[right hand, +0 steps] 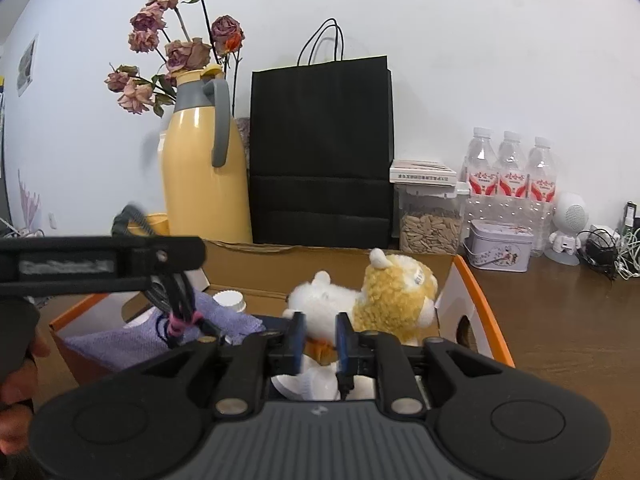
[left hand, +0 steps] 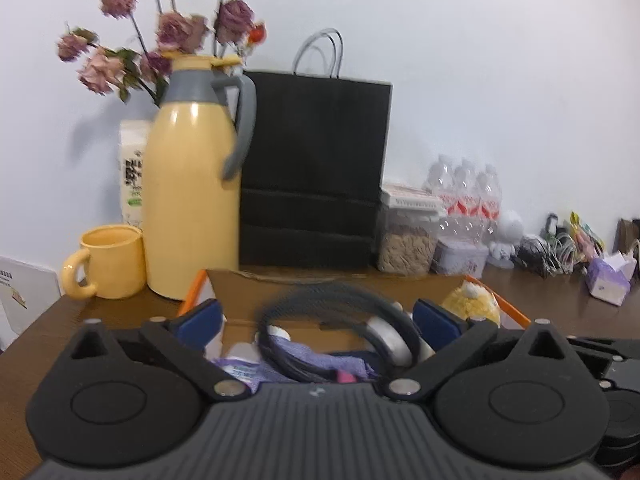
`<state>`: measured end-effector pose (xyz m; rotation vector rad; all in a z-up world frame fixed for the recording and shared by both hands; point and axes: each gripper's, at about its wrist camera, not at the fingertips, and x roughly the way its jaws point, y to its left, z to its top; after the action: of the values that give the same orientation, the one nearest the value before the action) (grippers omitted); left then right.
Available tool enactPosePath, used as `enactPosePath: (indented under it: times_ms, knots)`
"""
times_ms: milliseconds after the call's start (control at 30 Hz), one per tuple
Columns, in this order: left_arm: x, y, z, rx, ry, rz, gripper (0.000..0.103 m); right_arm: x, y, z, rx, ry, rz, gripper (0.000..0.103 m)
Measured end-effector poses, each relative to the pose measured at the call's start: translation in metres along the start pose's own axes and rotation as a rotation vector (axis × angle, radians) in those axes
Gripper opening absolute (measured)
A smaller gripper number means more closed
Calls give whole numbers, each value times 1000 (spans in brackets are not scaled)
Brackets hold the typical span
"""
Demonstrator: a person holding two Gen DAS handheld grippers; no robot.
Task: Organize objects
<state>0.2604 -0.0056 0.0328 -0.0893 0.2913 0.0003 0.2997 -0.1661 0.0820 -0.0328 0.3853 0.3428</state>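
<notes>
Blue-padded fingers of the left gripper (left hand: 326,320) are spread wide around blurred headphones (left hand: 340,332). Ahead of the right gripper (right hand: 320,338), a plush toy (right hand: 360,296) is seen in the cardboard box (right hand: 468,280); its jaws are narrowed, contact unclear.

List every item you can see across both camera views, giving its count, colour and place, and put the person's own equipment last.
cardboard box: 1, brown with orange edges, front of table
plush toy: 1, white and yellow, in box
headphones: 1, black, over box
purple cloth: 1, in box
thermos jug: 1, yellow and grey, back left
mug: 1, yellow, left of jug
dried roses: several, dusty pink, behind jug
paper bag: 1, black, by wall
water bottles: 3, clear, right
left hand-held gripper: 1, black, open
right hand-held gripper: 1, black, on plush toy
</notes>
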Motion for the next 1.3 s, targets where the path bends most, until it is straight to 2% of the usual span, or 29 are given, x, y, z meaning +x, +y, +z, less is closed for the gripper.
enactPosePath:
  times_ms: [67,100,433,633,1300]
  knots:
    - [-1,1,1,2,-6,3,103,-2,0,-1,1,-1,-3,97]
    - [-2,1,2,2,-6,7,103,-3,1,-2,-3,-11,-10,103]
    - [-3,5,2,-17,-8,28,103,-9,5,-2,-17,-28,-31,103]
    - [-9,3,2,-9,-15,6,103,-13,6,-2,-22,-36,-34,103]
    - [-54,9,-8,37,-43,-36,103,-47,11,-12,-54,-33,24,103]
